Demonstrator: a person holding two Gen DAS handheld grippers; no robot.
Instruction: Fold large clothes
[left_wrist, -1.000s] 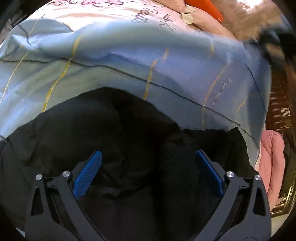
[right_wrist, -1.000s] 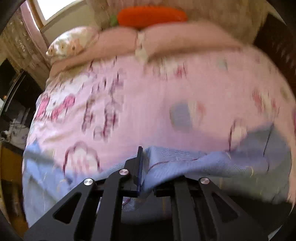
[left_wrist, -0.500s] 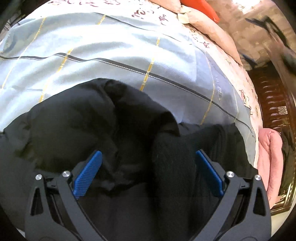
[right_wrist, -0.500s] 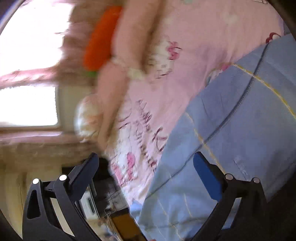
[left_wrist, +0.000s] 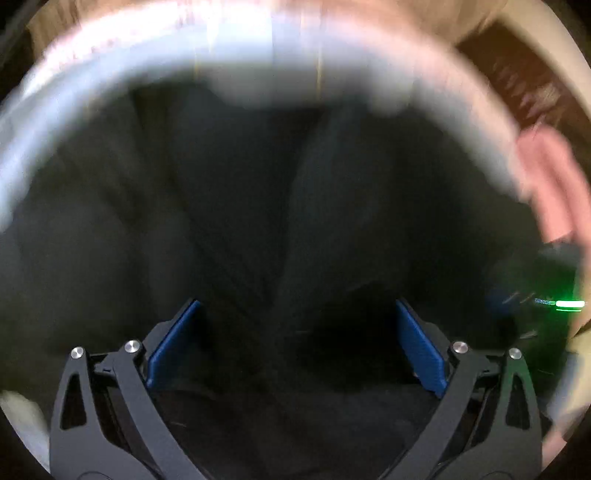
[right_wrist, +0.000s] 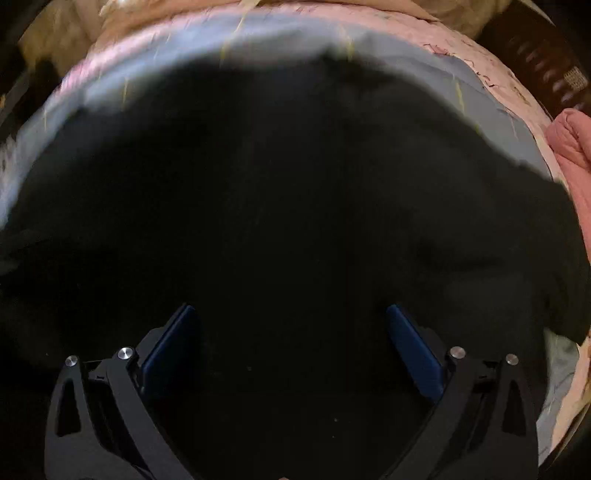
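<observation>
While both cameras are smeared by blur, I count one black garment (left_wrist: 280, 206), and it fills most of each view, lying in heavy folds on a pale blue sheet (left_wrist: 243, 70) that covers the bed. I see it again from the right wrist as a near-featureless dark mass (right_wrist: 280, 206), with its far edge running in a ragged arc against the sheet (right_wrist: 491, 107). My left gripper (left_wrist: 295, 343) hangs over the cloth with its two blue pads (left_wrist: 173, 343) spread wide and nothing pinched between them; whether the tips touch the fabric I cannot tell. My right gripper (right_wrist: 288, 350) is the same, its two fingers (right_wrist: 413, 350) held well apart above the dark cloth, holding nothing. I count thin yellow stripes on the sheet, four or five from the right wrist, though the blur makes the number unsure. I can read no writing or label anywhere; dark marks on the pink bedspread (right_wrist: 491, 70) beyond the sheet are too small to make out. One pink bundle (right_wrist: 569, 155) sits at the right edge just beside the garment's corner. One green light (left_wrist: 569, 304) glows at the far right of the left view. Open sheet shows only as a narrow band past the garment's far edge.
</observation>
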